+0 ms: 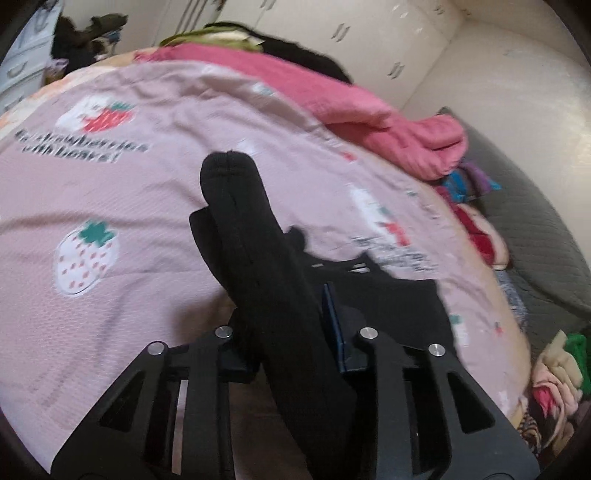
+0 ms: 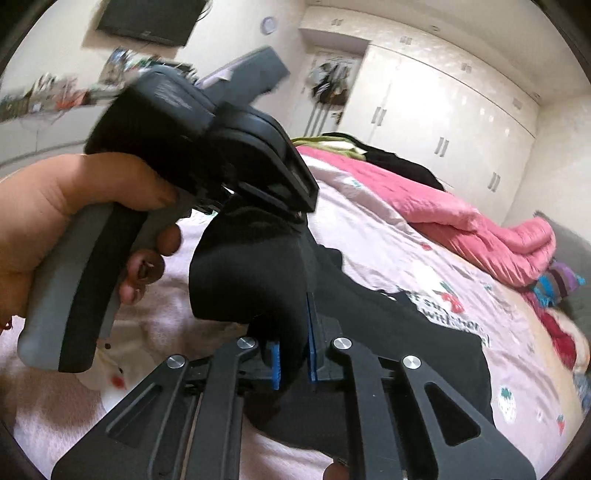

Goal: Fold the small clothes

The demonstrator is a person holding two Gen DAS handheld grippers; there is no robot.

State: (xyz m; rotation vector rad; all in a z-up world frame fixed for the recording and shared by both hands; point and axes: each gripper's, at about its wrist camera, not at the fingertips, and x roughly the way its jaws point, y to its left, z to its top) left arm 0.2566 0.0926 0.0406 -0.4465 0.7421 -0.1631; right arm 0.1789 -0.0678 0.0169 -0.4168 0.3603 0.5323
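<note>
left gripper (image 1: pixel 284 325): clamped on a black sock (image 1: pixel 255 236). The sock runs up between the fingers, and its rounded end pokes out past the tips, so it's lifted off the bed.
right gripper (image 2: pixel 293 354): blue pads (image 2: pixel 275 363) squeezed onto the same sock (image 2: pixel 251 273), which bulges up out of the jaws in a fat black lump.
sock: strung between the two grippers. In the right view the left gripper (image 2: pixel 258 206) bites it from above while the right one has the lower end. So it's pinched at both ends, hanging over the bed and not lying flat.
hand (image 2: pixel 74 221): left hand wrapped round the grey-black handle of the left gripper, at the left of the right view.
black cloth (image 2: pixel 424 332): another dark piece lying flat on the cover just right of the grippers, toward the bed's right edge. Can't tell what garment it is.
bed cover (image 1: pixel 110 206): pale pink with strawberry prints and some blurry text, under everything.
pink blanket (image 1: pixel 388 125): bunched along the far right edge of the bed.
clothes pile (image 1: pixel 554 369): mixed colours down by the near right corner, off the cover.
wardrobe (image 2: pixel 461 122): white doors along the far wall.
TV (image 2: pixel 151 16): dark screen high on the wall, top left in the right view.
</note>
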